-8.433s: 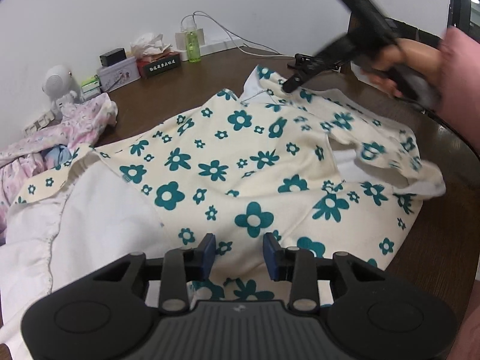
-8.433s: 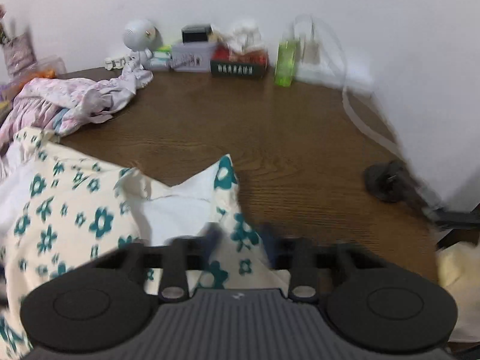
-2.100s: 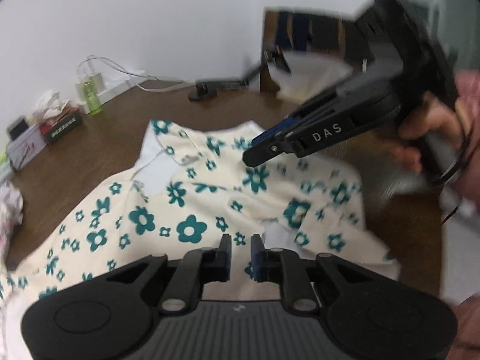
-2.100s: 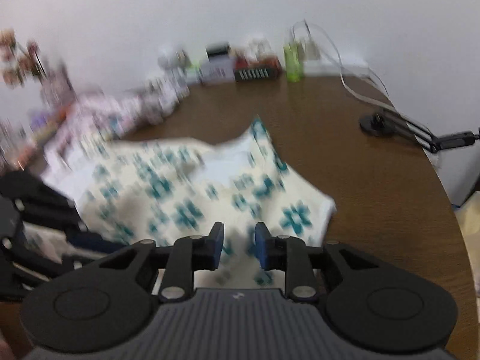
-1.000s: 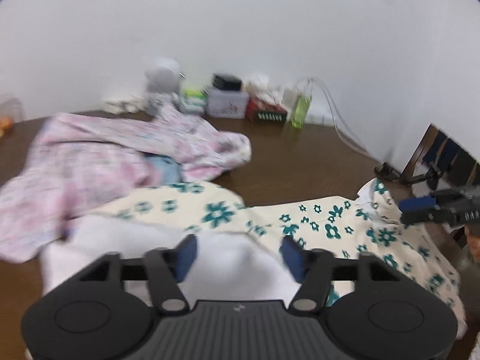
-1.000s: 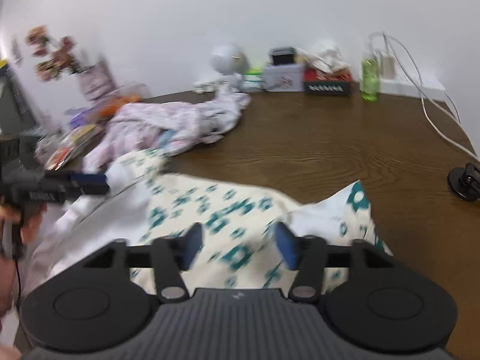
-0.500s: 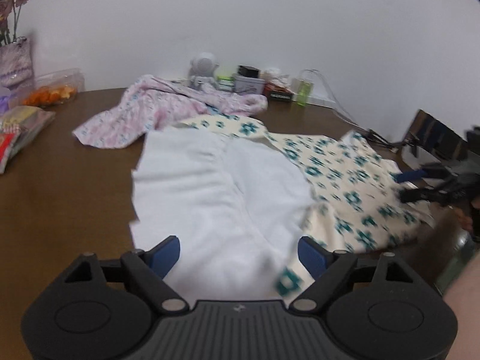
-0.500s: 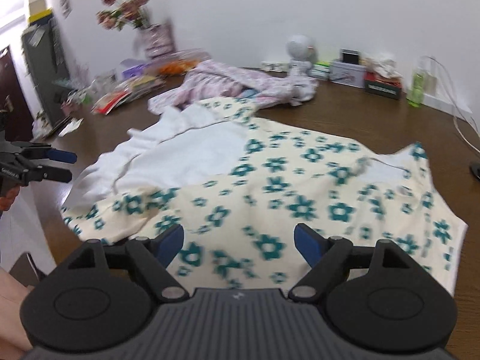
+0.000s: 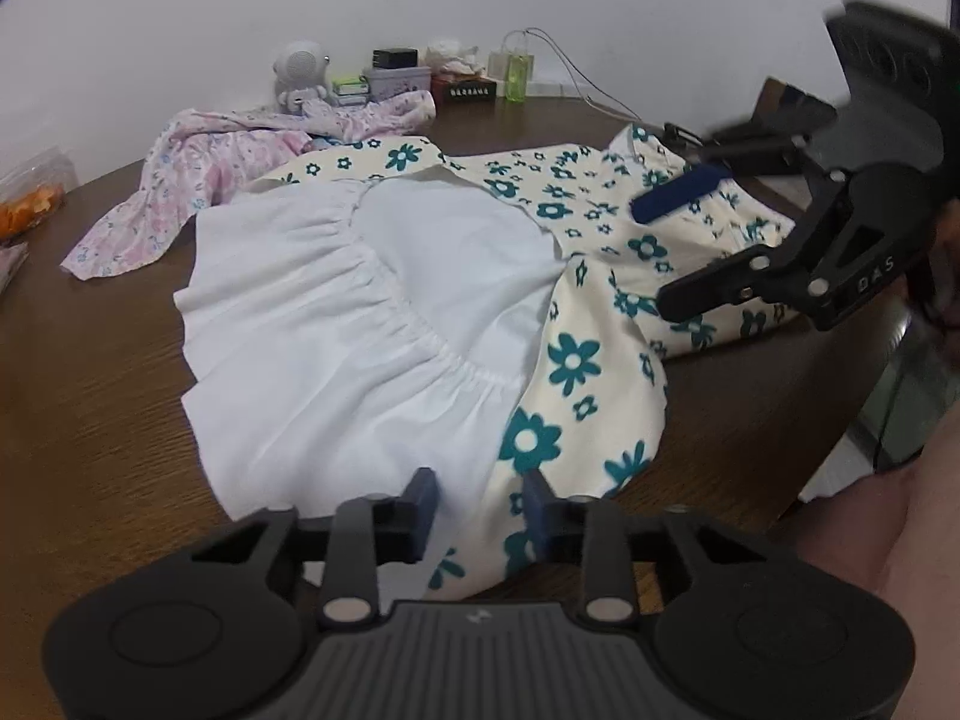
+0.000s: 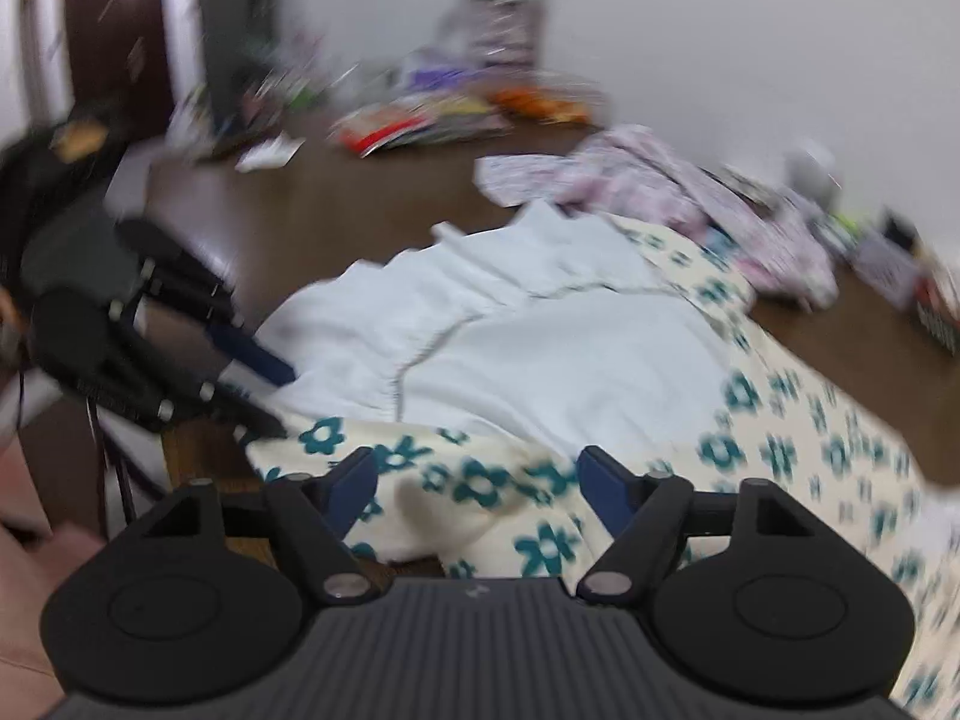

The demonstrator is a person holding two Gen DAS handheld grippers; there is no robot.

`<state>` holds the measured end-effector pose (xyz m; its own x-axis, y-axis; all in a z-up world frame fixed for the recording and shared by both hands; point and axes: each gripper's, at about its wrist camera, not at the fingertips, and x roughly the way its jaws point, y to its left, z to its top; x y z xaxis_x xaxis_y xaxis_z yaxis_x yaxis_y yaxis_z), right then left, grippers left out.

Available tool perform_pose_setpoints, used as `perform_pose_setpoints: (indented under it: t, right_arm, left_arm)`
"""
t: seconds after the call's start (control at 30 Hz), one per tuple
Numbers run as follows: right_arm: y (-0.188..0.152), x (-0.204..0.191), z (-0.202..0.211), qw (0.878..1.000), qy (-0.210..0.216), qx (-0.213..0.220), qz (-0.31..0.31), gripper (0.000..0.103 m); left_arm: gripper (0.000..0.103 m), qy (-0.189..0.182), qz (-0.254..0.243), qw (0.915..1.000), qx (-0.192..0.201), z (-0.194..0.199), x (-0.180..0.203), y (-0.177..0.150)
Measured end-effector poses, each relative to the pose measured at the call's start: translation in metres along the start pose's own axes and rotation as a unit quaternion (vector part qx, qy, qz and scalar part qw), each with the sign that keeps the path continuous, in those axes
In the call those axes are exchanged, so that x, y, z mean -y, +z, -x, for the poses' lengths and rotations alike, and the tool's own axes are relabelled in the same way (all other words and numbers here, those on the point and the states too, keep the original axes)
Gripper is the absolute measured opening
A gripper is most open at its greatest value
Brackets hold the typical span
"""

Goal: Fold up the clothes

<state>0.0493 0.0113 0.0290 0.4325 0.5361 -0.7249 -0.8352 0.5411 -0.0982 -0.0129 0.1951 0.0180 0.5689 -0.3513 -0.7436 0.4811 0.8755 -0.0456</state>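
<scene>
Cream fabric printed with teal flowers makes up the dress [image 9: 576, 354], which lies spread on the brown wooden surface [image 9: 90, 420] in the left wrist view. Its skirt is turned back, so a broad white lining [image 9: 372, 324] with a gathered seam faces up across the middle, and the flowered side shows along the right and at the near hem. The left gripper [image 9: 480, 495] sits low at that near hem; its blue-padded fingers are closing, with the edge where white lining meets flowered cloth between them, the pads not yet pressing on it. At the right, the right gripper [image 9: 666, 252] hangs over the flowered part of the dress with its fingers spread. A crumpled pink garment [image 9: 240, 150] lies beyond the dress, and a green bottle [image 9: 515, 75] stands among small boxes by the wall.

From the right wrist, the picture is blurred by motion. The dress fills the middle, white lining [image 10: 540, 348] uppermost and flowered cloth [image 10: 480, 480] bunched at the near edge. The right gripper [image 10: 477, 486] has its fingers standing wide and closing, the flowered hem lying between them untouched. The left gripper [image 10: 258, 390] appears at the left, at the dress's corner. The pink garment [image 10: 660, 180] lies farther back.
</scene>
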Motion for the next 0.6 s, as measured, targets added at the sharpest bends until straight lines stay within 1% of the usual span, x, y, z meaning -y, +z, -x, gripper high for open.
perform_pose_setpoints:
  t: [0.1, 0.2, 0.27, 0.3, 0.37, 0.4, 0.43, 0.47, 0.5, 0.53, 0.57, 0.6]
  right_arm:
    - [0.02, -0.019, -0.016, 0.996, 0.009, -0.039, 0.074, 0.072]
    - [0.036, -0.035, -0.036, 0.987, 0.032, -0.076, 0.14, 0.07]
    - [0.043, -0.04, -0.049, 0.978, 0.049, -0.099, 0.174, 0.064]
    - [0.046, -0.04, -0.056, 0.975, 0.061, -0.113, 0.184, 0.063]
    - [0.052, -0.037, -0.068, 0.969, 0.084, -0.134, 0.19, 0.05]
    - [0.055, -0.035, -0.072, 0.967, 0.094, -0.143, 0.191, 0.046]
    - [0.057, -0.033, -0.076, 0.965, 0.104, -0.15, 0.19, 0.038]
    - [0.058, -0.032, -0.079, 0.963, 0.111, -0.159, 0.19, 0.03]
    - [0.059, -0.032, -0.081, 0.96, 0.115, -0.167, 0.192, 0.026]
    - [0.06, -0.033, -0.082, 0.958, 0.118, -0.172, 0.199, 0.02]
    - [0.061, -0.035, -0.081, 0.955, 0.121, -0.175, 0.206, 0.017]
    - [0.061, -0.036, -0.079, 0.953, 0.125, -0.177, 0.213, 0.014]
  left_arm:
    - [0.027, -0.008, -0.01, 0.9999, -0.005, 0.008, -0.005, -0.004]
    - [0.027, -0.016, -0.014, 0.9997, -0.016, 0.011, -0.008, -0.007]
    - [0.027, -0.027, -0.009, 0.9993, -0.025, 0.011, -0.011, -0.009]
    - [0.027, -0.036, -0.007, 0.9989, -0.03, 0.01, -0.012, -0.01]
    - [0.027, -0.047, -0.007, 0.9982, -0.035, 0.008, -0.014, -0.01]
    - [0.027, -0.05, -0.007, 0.9981, -0.035, 0.008, -0.015, -0.01]
    - [0.027, -0.051, -0.007, 0.998, -0.036, 0.007, -0.016, -0.009]
    - [0.023, -0.051, -0.006, 0.998, -0.038, 0.007, -0.017, -0.009]
    - [0.02, -0.051, -0.006, 0.9979, -0.04, 0.007, -0.018, -0.008]
    - [0.011, -0.05, -0.006, 0.9978, -0.042, 0.007, -0.018, -0.008]
    - [0.005, -0.048, -0.009, 0.9979, -0.044, 0.007, -0.018, -0.008]
    - [0.005, -0.043, -0.012, 0.998, -0.045, 0.007, -0.017, -0.008]
